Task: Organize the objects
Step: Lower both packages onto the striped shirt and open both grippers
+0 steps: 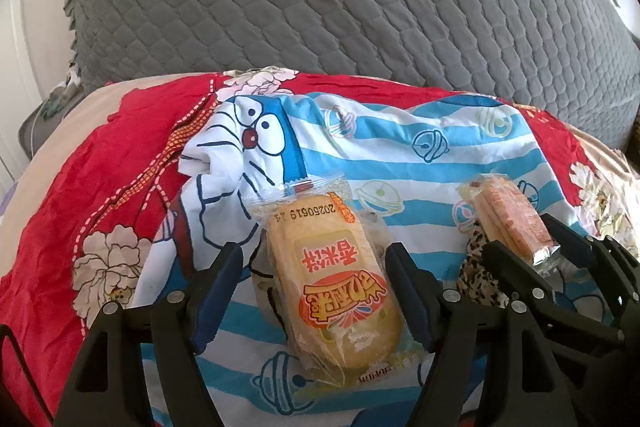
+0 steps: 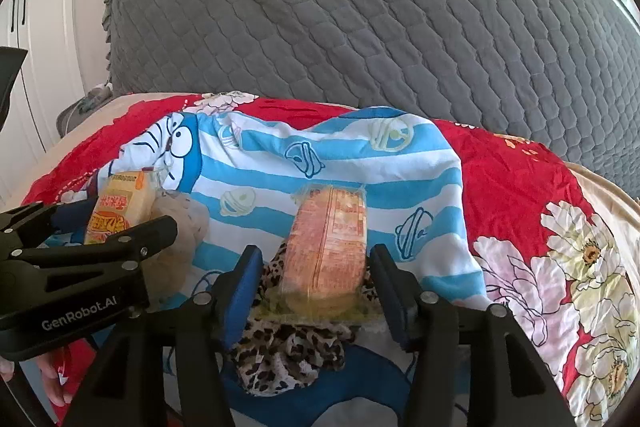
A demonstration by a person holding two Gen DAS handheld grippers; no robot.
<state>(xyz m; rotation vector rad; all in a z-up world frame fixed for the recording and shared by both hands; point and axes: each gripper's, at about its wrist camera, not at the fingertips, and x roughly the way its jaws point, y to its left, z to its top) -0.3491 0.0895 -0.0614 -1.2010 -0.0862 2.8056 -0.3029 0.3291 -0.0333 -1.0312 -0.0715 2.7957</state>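
Yellow rice-cracker packet (image 1: 332, 279), seemingly unclamped, lies between left gripper (image 1: 316, 291) fingers.

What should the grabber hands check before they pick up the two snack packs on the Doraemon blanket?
1. Left gripper open around the yellow rice cracker pack: ok.
2. Right gripper open around the orange snack pack: ok.
3. Fingers touching the packs: cannot tell; small gaps seem to show on both sides.
4. Leopard-print cloth under the orange pack might get pinched too: not ok.
5. Packs apart from each other: ok.
6. Striped Doraemon blanket flat underneath: not ok, it's wrinkled.
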